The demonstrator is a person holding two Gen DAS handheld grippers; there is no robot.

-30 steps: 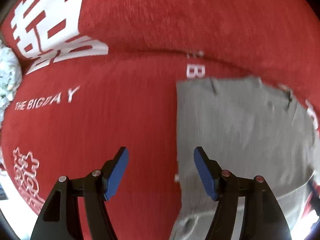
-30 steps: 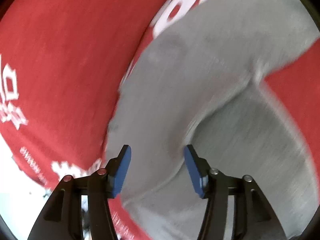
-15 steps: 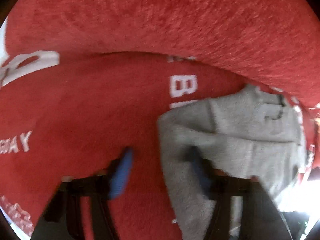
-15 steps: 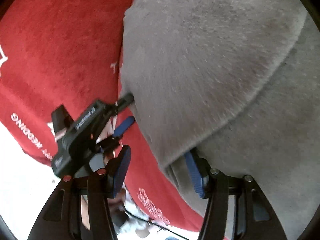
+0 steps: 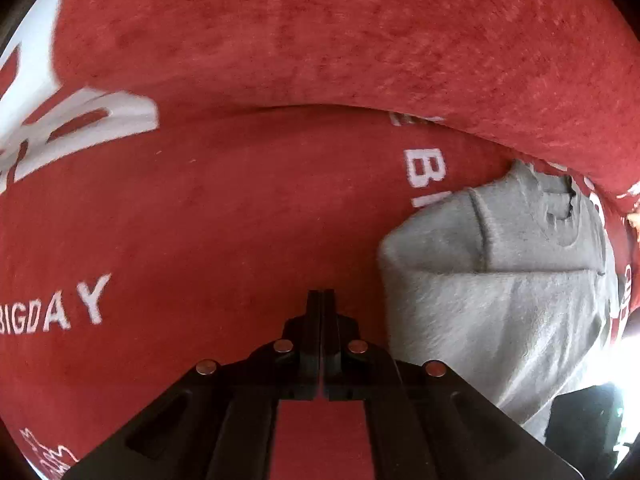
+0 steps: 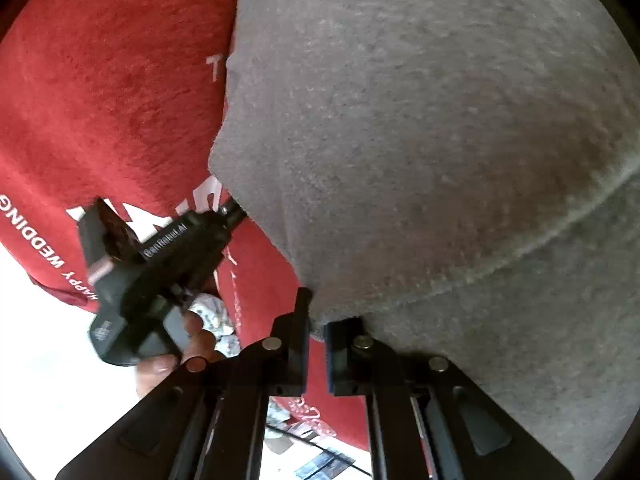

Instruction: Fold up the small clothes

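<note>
On red cloth (image 5: 240,220) lettered "BIGDAY", left tool (image 5: 322,300) pressed together, right tool (image 6: 316,320) clamping grey garment (image 6: 420,140).

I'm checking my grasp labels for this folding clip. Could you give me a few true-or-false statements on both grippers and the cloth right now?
1. The left gripper is shut with nothing between its fingers. True.
2. The right gripper is wide open. False: it is shut on the edge of the grey garment.
3. The grey garment lies on a red cloth with white lettering. True.
4. The left gripper holds the grey garment. False: in the left wrist view the garment lies to its right, apart from the fingers.
</note>
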